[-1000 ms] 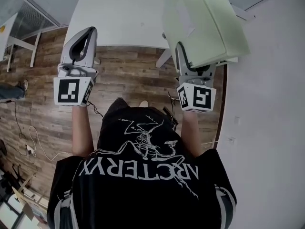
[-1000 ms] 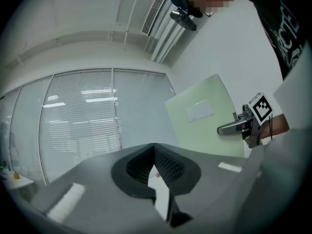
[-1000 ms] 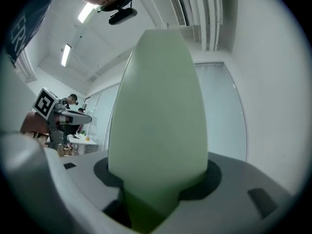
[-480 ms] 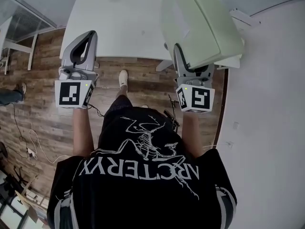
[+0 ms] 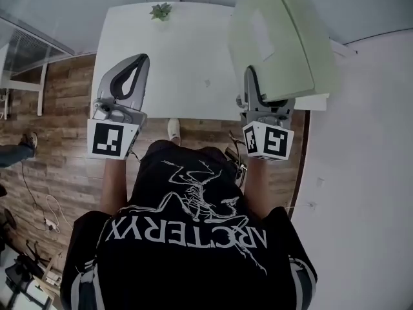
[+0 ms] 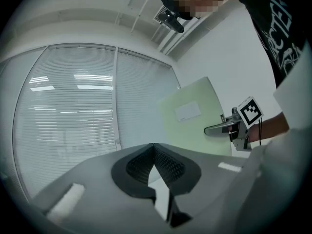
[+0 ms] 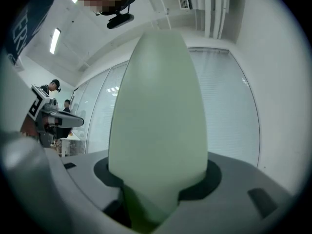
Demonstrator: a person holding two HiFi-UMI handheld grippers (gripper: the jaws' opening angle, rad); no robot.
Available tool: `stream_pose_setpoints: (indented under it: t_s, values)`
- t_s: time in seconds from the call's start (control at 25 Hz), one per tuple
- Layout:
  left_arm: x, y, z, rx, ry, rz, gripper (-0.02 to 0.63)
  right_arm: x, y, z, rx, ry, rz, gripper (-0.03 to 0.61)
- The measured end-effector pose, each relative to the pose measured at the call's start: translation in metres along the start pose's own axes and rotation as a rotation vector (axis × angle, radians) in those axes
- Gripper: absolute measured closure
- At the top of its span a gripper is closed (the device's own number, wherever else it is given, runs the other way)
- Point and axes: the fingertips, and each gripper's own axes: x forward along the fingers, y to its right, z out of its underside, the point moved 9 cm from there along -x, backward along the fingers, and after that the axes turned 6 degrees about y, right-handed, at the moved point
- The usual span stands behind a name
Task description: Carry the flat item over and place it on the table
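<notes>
The flat item [image 5: 277,37] is a pale green board with a white label, held upright over the right end of the white table [image 5: 181,57]. My right gripper [image 5: 257,79] is shut on its lower edge; in the right gripper view the board [image 7: 158,116] rises from between the jaws of the right gripper [image 7: 156,199]. My left gripper [image 5: 137,63] hovers over the table's near left part, shut and empty. In the left gripper view the pads of the left gripper [image 6: 155,150] meet, with the board [image 6: 195,121] and the right gripper [image 6: 229,128] off to the right.
A small potted plant [image 5: 161,10] stands at the table's far edge. Wooden floor [image 5: 58,108] lies to the left, with cables [image 5: 39,205] and another person's foot [image 5: 16,154]. A white wall [image 5: 361,141] runs along the right. My own shoe [image 5: 173,129] shows under the table's near edge.
I have stepped forward: the table has come nearer, and both grippers have gone from over the floor to over its near edge. The board stays in the right gripper.
</notes>
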Motion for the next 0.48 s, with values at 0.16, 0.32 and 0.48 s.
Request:
stream_pose_setpoints:
  t_s: [0.16, 0.32, 0.48]
  values:
    - [0.016, -0.024, 0.011, -0.024, -0.008, 0.003, 0.607, 0.025, -0.006, 0.005, -0.009, -0.015, 0.011, 0.299]
    - [0.031, -0.023, 0.016, -0.04, -0.035, 0.003, 0.607, 0.035, -0.002, 0.021, 0.006, -0.032, 0.012, 0.299]
    - [0.04, -0.003, 0.016, -0.025, -0.052, -0.011, 0.607, 0.033, 0.009, 0.051, 0.028, -0.03, 0.005, 0.299]
